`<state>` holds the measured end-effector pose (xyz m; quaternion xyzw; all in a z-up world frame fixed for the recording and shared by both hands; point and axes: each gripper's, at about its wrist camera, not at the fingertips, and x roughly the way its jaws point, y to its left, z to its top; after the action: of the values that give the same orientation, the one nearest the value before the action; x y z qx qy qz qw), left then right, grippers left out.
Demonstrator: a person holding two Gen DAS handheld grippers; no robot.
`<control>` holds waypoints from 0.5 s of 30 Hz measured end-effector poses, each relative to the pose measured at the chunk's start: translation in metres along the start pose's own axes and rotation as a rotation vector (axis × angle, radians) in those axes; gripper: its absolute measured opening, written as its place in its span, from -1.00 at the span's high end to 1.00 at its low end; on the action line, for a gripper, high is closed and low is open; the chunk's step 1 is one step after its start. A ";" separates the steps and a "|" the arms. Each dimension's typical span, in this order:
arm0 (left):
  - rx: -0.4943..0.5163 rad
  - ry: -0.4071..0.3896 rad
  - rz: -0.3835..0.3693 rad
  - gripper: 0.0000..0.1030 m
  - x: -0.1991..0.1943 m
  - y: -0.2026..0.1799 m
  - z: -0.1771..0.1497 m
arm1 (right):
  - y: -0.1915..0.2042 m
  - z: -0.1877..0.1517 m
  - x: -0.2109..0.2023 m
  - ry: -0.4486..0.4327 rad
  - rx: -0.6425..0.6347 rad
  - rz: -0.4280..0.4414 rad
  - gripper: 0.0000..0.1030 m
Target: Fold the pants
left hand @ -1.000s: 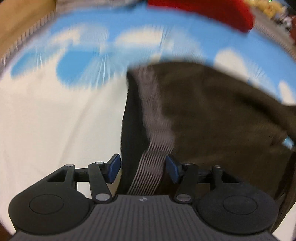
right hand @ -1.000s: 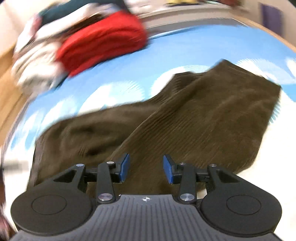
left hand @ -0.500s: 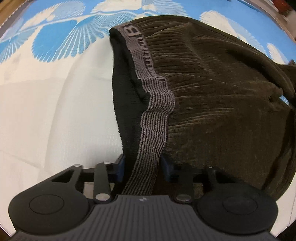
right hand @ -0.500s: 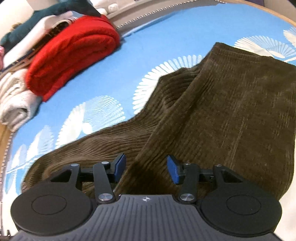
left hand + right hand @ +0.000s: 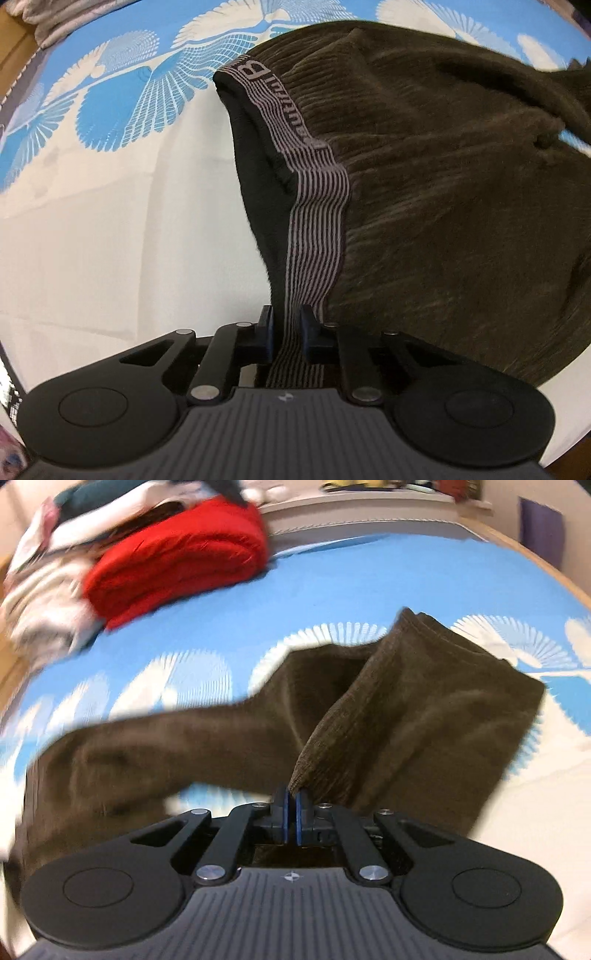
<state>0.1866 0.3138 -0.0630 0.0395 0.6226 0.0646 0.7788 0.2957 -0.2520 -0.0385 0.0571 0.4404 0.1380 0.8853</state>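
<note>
I have the dark brown corduroy pants (image 5: 443, 184) spread across the bed's blue-and-white fan-patterned cover (image 5: 122, 107), the waist end lying over the white part of the cover near its nearer edge and the legs running off toward the blue stretch. My left gripper (image 5: 286, 328) points steeply down, and its jaws are closing on the grey striped elastic waistband (image 5: 317, 206), which runs straight up between the pads. My right gripper (image 5: 291, 812) is pinched together on a fold of the brown corduroy at one leg's edge (image 5: 332, 738), and the cloth rises to it in a ridge. A rolled red garment (image 5: 177, 561) sits on a pile of other clothes toward the cover's far left corner, well apart from the pants.

I judge this to be the gathering step: both ends are being secured before a fold. Next I would need the left grip fully seated on the band, then lift both hands together and carry one leg over the other, keeping the cloth taut so it lands edge on edge. The right view is blurred, so I cannot tell how much cloth that pinch holds.
</note>
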 end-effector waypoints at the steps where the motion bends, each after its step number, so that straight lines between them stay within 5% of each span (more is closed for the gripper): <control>1: 0.010 0.004 0.009 0.70 0.000 -0.001 -0.002 | -0.010 -0.015 -0.010 0.034 -0.050 0.006 0.94; 9: 0.034 -0.003 0.040 0.58 -0.009 -0.007 -0.011 | -0.053 -0.137 -0.025 0.452 -0.325 0.020 0.96; 11: 0.001 -0.016 0.050 0.39 -0.013 -0.009 -0.008 | -0.059 -0.140 -0.033 0.444 -0.324 0.026 0.94; 15: -0.081 -0.058 0.027 0.24 -0.022 -0.005 0.003 | -0.081 -0.099 -0.062 0.216 -0.132 0.087 0.90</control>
<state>0.1851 0.3053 -0.0422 0.0182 0.5962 0.0992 0.7965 0.1971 -0.3497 -0.0690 0.0027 0.5202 0.2102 0.8278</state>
